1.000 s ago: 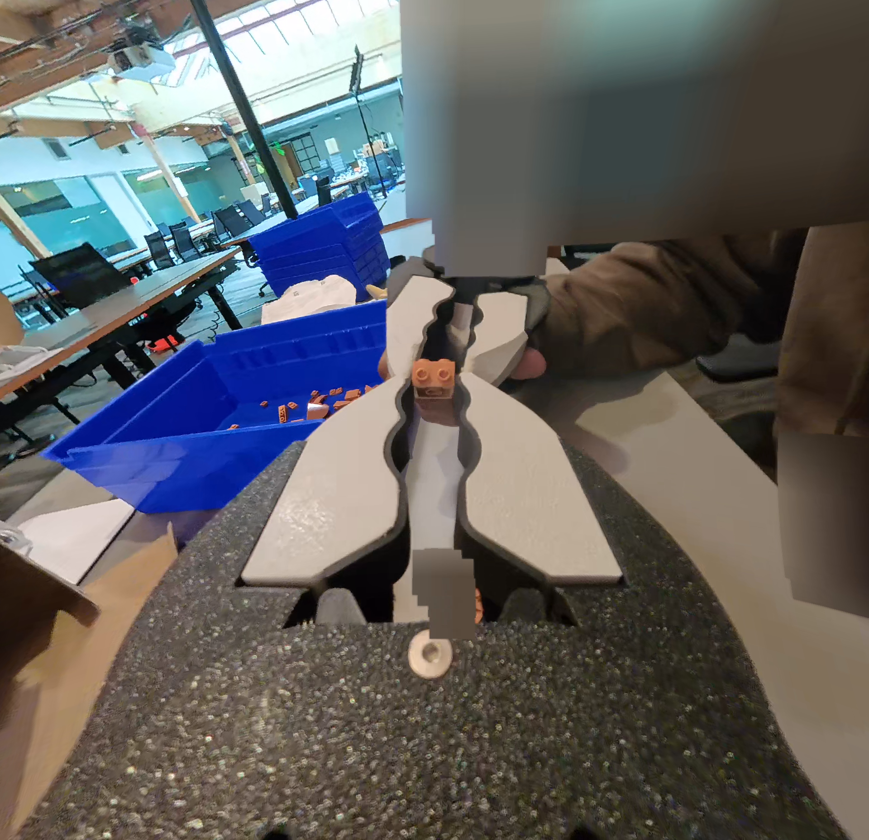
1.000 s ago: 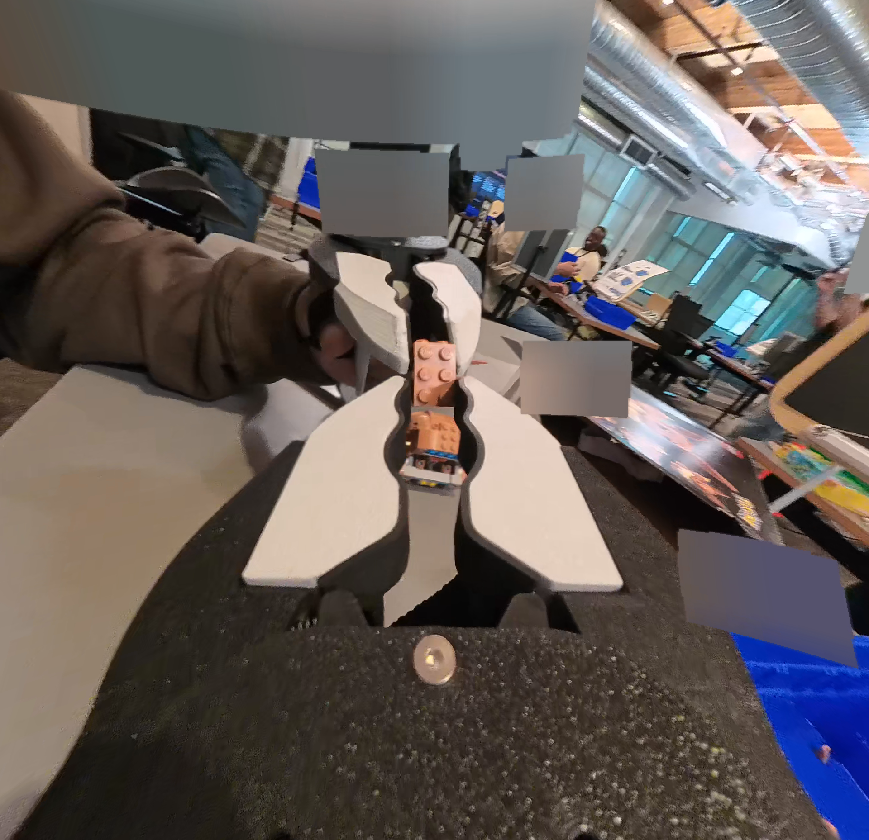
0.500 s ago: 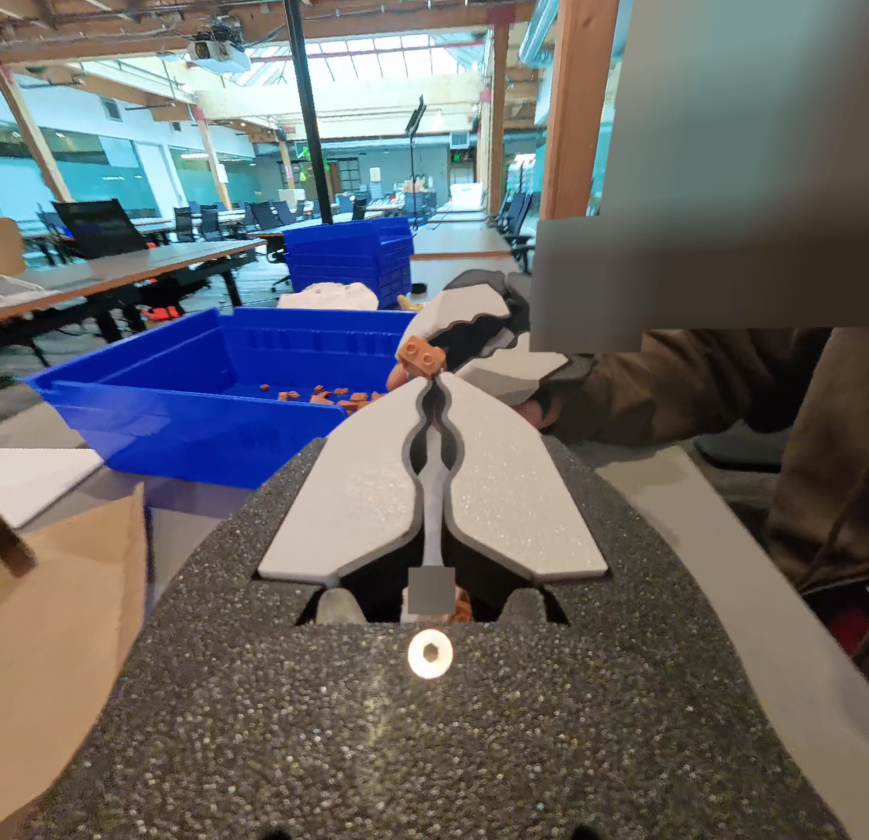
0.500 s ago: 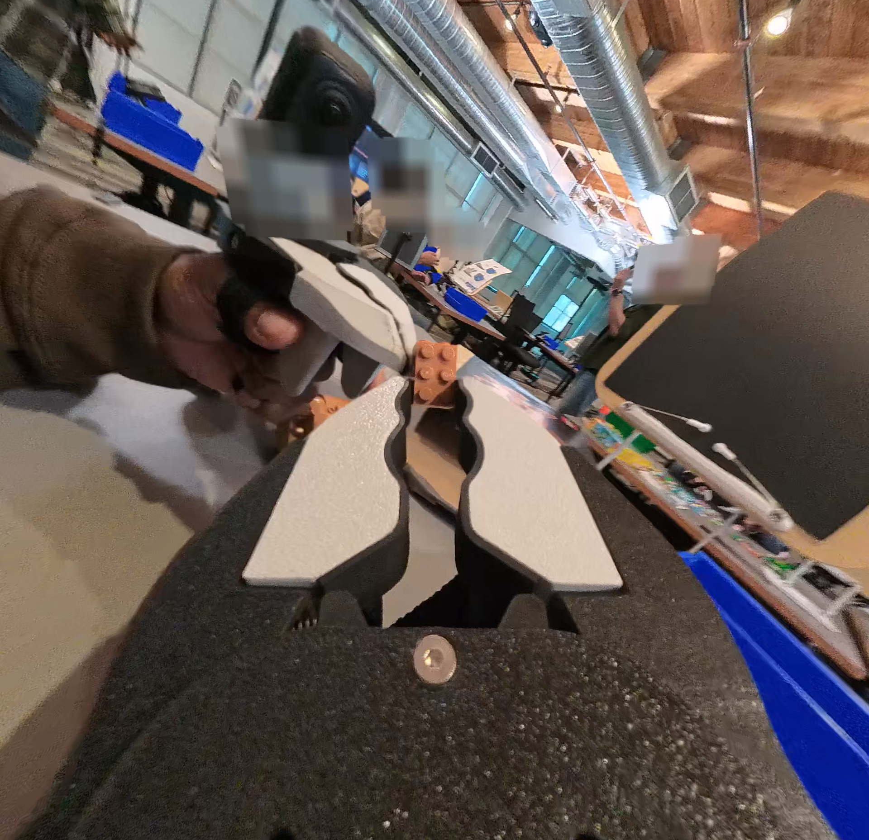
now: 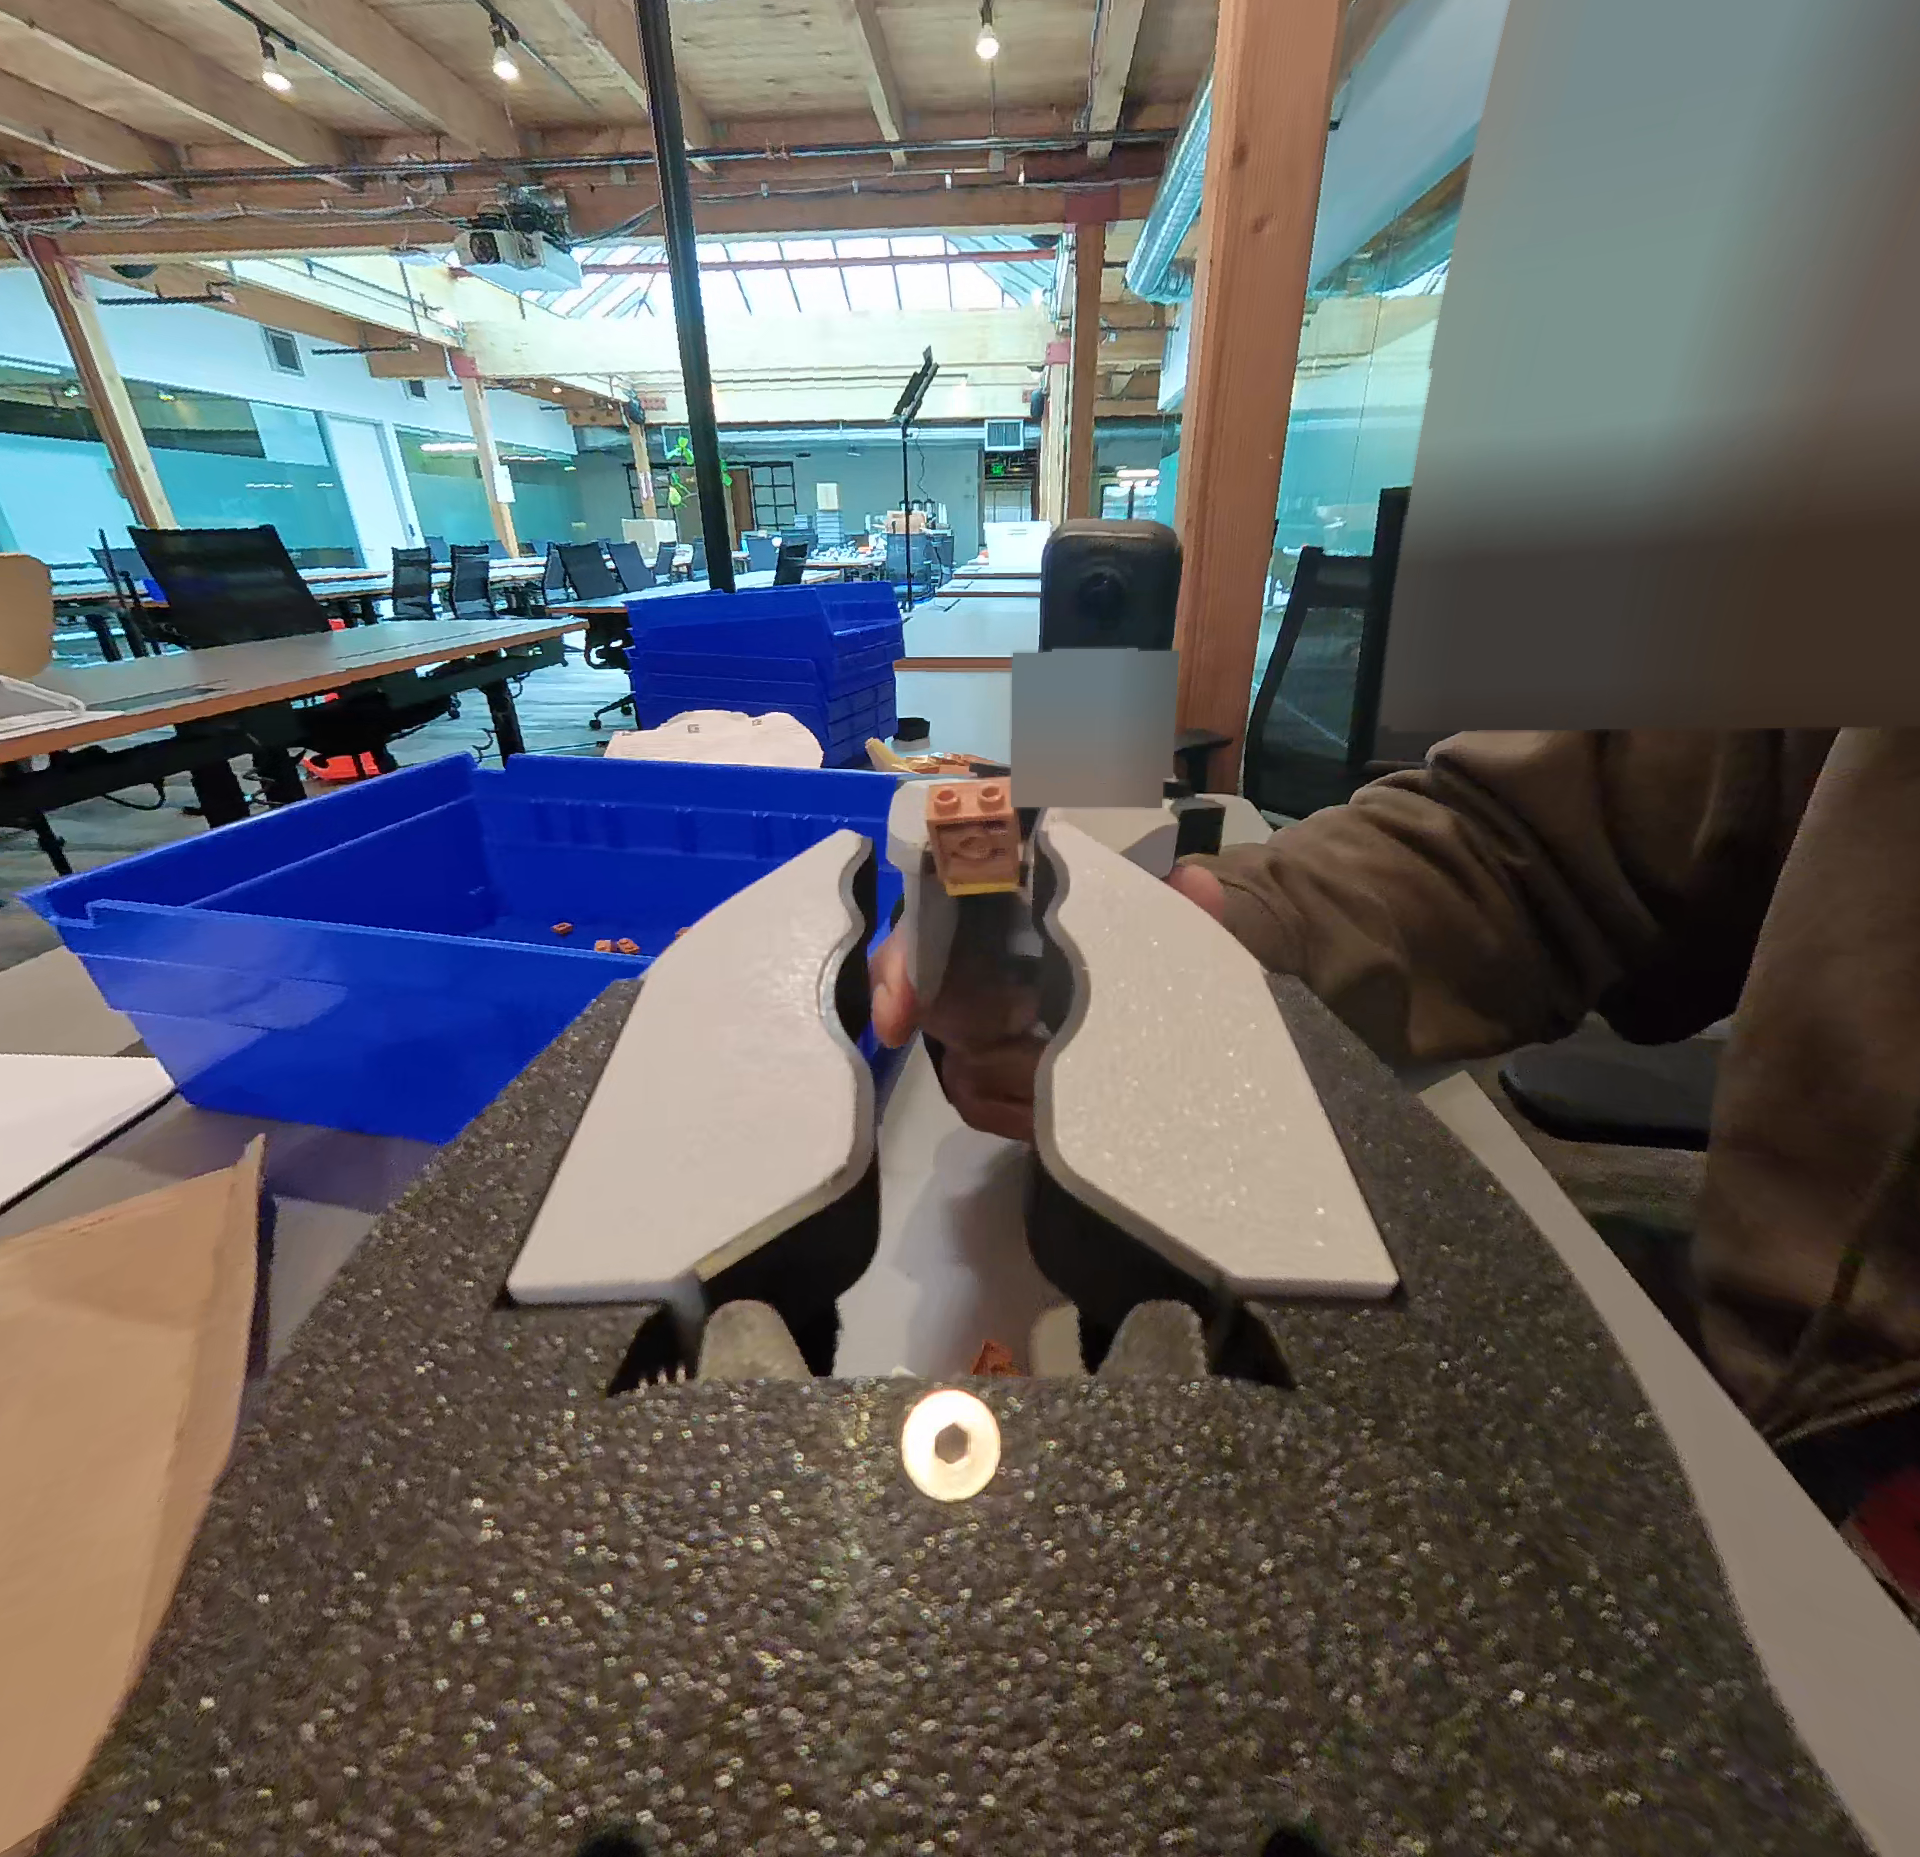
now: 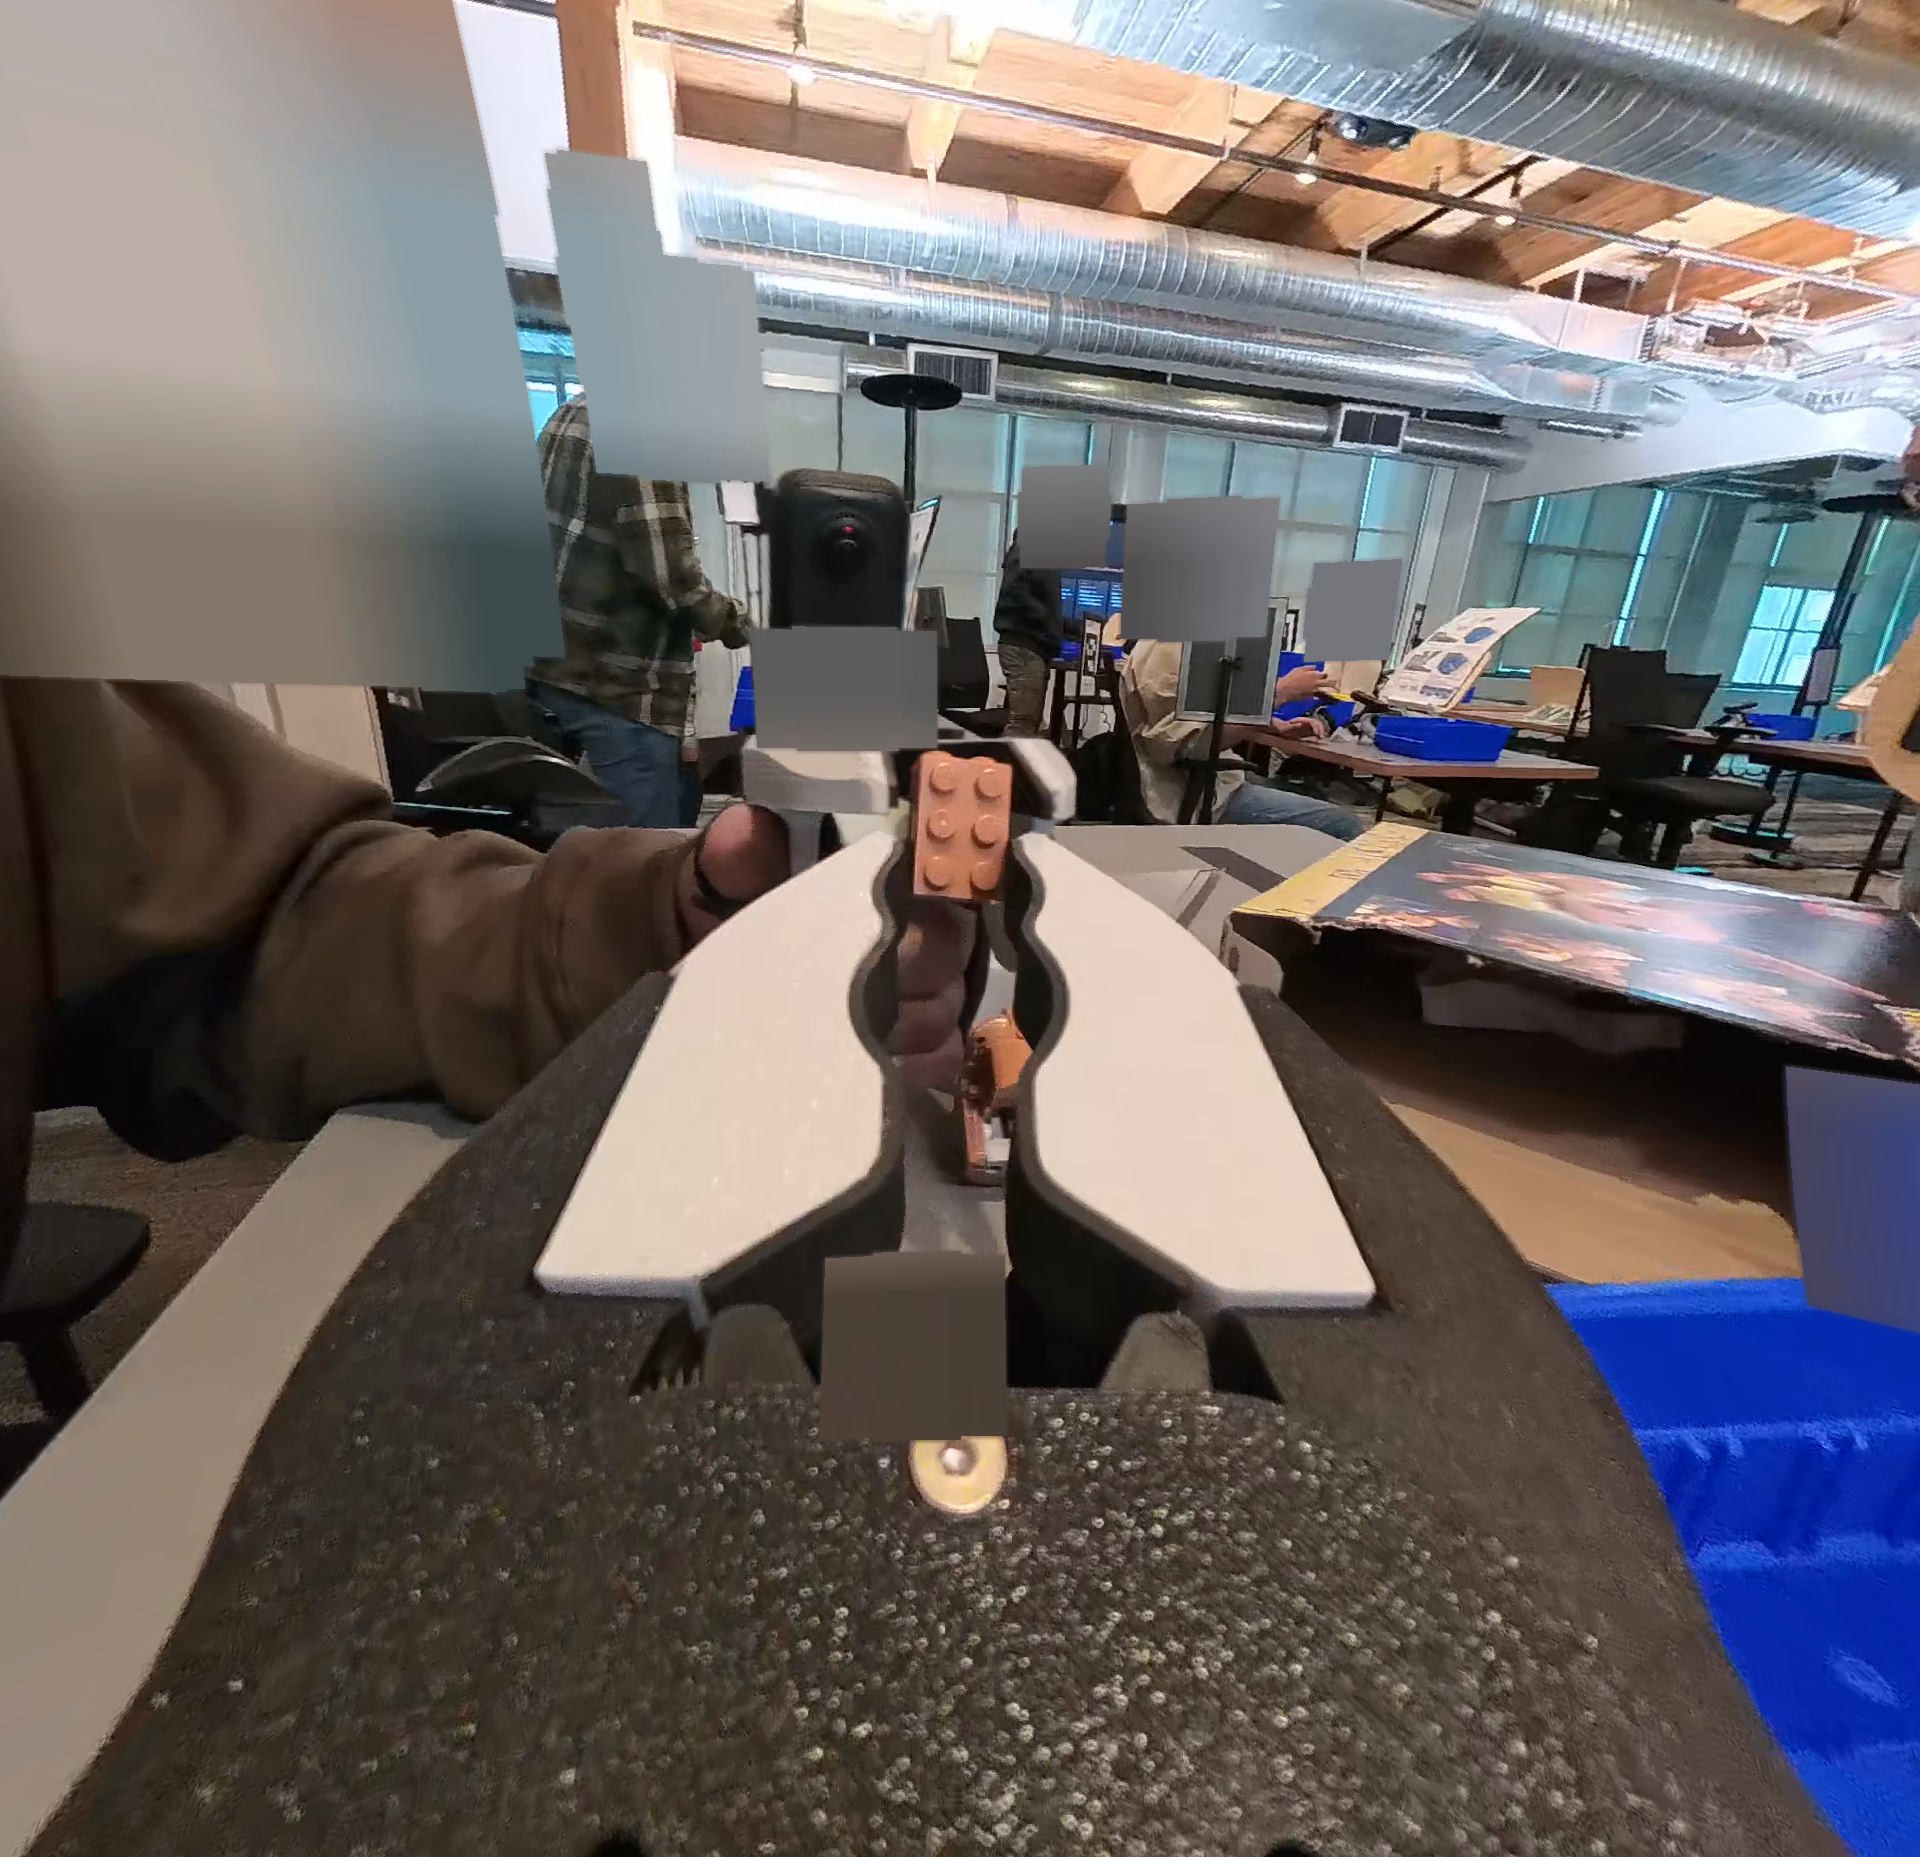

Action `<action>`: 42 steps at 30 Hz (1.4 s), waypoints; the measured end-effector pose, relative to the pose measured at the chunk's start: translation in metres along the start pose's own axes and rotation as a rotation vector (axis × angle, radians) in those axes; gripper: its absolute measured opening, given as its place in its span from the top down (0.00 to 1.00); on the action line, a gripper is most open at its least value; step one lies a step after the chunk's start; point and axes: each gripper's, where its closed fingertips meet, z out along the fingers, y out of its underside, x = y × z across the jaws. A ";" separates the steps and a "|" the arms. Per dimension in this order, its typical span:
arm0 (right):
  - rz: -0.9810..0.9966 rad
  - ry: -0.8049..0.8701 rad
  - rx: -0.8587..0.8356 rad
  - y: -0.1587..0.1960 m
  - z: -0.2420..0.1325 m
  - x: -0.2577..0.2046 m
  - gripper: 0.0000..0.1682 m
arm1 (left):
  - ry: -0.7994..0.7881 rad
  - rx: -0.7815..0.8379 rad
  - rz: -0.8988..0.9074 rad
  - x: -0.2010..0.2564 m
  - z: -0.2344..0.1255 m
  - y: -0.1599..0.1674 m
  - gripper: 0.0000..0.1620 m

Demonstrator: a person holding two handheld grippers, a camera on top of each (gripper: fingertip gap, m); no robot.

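My right gripper (image 6: 961,857) is shut on an orange studded brick (image 6: 961,825), with both pads pressed on its sides and its studs facing the camera. The same brick (image 5: 971,836) shows in the left wrist view, held up by the right gripper's grey finger (image 5: 920,914). My left gripper (image 5: 951,851) is open. Its tips stand on either side of the brick and do not press on it. The left gripper's white fingers (image 6: 816,781) show just behind the brick in the right wrist view. A person's hands and brown sleeves hold both grippers.
A blue bin (image 5: 364,934) with several small orange pieces stands at the left, with stacked blue bins (image 5: 764,654) behind it. A brown paper bag (image 5: 114,1392) is at the lower left. A small brick model (image 6: 992,1090) lies on the grey table. A printed box (image 6: 1558,934) lies to the right. The tips of both grippers are at nearly the same place.
One second ago both grippers gripped the brick. My left gripper let go, shut on air just below the brick, and has now opened around it. My right gripper kept hold of the brick.
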 end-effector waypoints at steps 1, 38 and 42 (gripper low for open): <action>-0.004 -0.006 -0.001 0.001 0.001 -0.002 0.90 | 0.006 0.009 -0.014 0.001 0.000 0.000 0.83; -0.016 0.009 -0.023 0.006 0.004 -0.001 0.91 | 0.040 0.027 -0.051 0.004 0.001 0.001 0.89; -0.013 0.009 -0.021 0.006 0.004 -0.001 0.90 | 0.039 0.035 -0.055 0.004 0.000 0.000 0.90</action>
